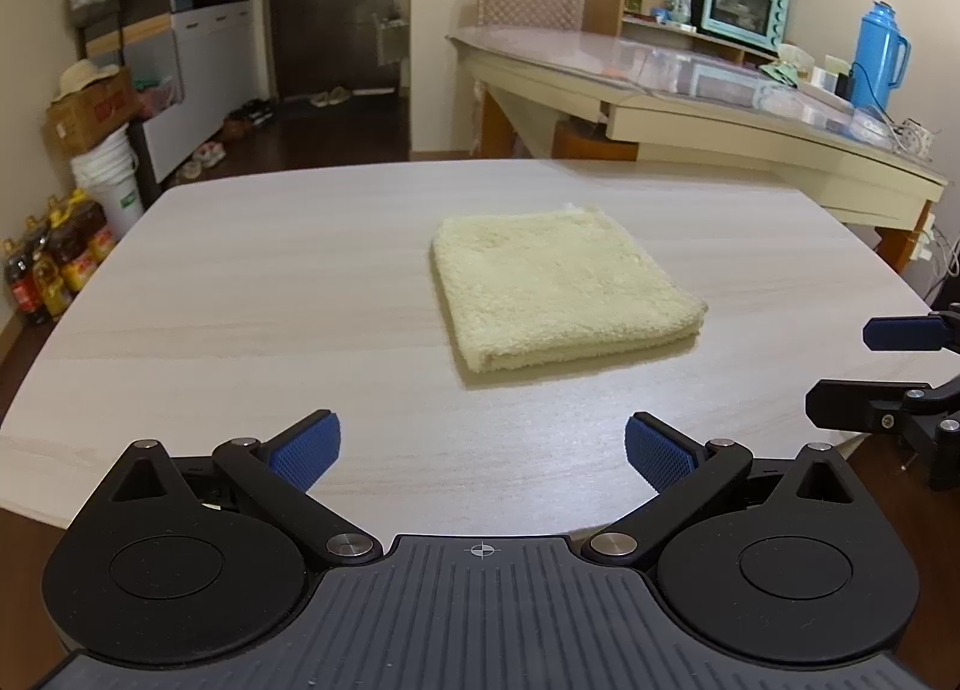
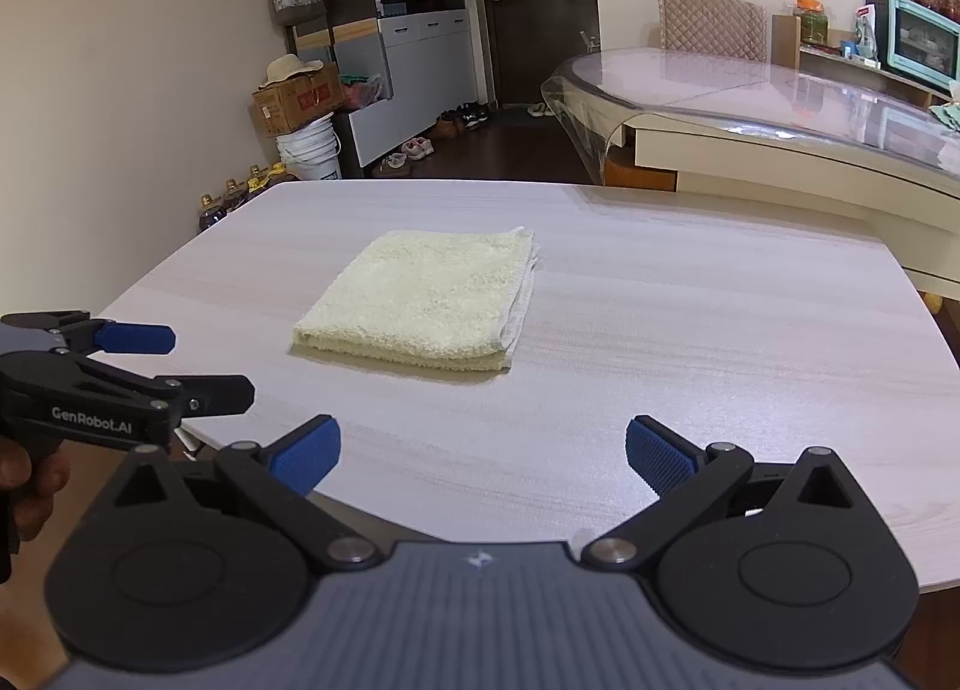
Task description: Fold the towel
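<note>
Pale-yellow terry towel (image 1: 561, 294) sits folded into a thick, near-square pad, flat on the light wood-grain table (image 1: 240, 300), about mid-table. In the left wrist view its rounded folded edge faces the near side and its slightly longer axis runs away toward the far edge. In the right wrist view the layered hems stack along its right side. Both tools hang back over the near edge, well apart from the cloth. Left gripper (image 1: 483, 453) has its 2 blue-padded fingers spread wide, nothing between them. Right gripper (image 2: 483, 453) is spread wide too, empty.
</note>
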### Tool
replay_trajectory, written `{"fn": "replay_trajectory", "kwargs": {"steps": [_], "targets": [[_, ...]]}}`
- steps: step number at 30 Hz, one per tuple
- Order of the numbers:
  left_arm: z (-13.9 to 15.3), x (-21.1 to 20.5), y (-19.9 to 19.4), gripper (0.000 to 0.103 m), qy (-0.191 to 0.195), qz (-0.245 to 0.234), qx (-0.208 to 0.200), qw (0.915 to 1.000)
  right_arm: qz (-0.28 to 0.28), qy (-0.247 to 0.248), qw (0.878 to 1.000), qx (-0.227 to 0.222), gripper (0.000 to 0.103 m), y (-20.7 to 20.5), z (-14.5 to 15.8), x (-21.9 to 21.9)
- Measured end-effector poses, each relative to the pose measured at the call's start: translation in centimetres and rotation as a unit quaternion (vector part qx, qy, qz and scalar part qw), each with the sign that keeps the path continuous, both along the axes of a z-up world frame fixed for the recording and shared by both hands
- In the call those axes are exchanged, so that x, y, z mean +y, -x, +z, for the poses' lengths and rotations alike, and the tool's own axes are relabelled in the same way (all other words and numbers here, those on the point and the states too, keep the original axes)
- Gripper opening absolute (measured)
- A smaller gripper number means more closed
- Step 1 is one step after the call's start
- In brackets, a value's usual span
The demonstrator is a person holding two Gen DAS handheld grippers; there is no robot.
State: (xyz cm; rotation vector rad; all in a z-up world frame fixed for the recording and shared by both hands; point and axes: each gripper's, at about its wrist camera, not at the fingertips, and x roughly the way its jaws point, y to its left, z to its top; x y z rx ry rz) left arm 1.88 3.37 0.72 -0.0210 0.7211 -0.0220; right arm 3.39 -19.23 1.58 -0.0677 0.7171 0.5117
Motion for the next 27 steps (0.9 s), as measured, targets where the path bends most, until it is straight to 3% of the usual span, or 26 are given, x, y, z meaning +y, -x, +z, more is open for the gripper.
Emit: {"fn": "replay_trajectory", "kwargs": {"steps": [27], "targets": [[0.11, -0.52, 0.44, 0.103, 0.014, -0.012, -0.014, 0.9997, 0.002, 0.002, 1.0, 0.001, 0.103, -0.05, -0.17, -0.39]]}}
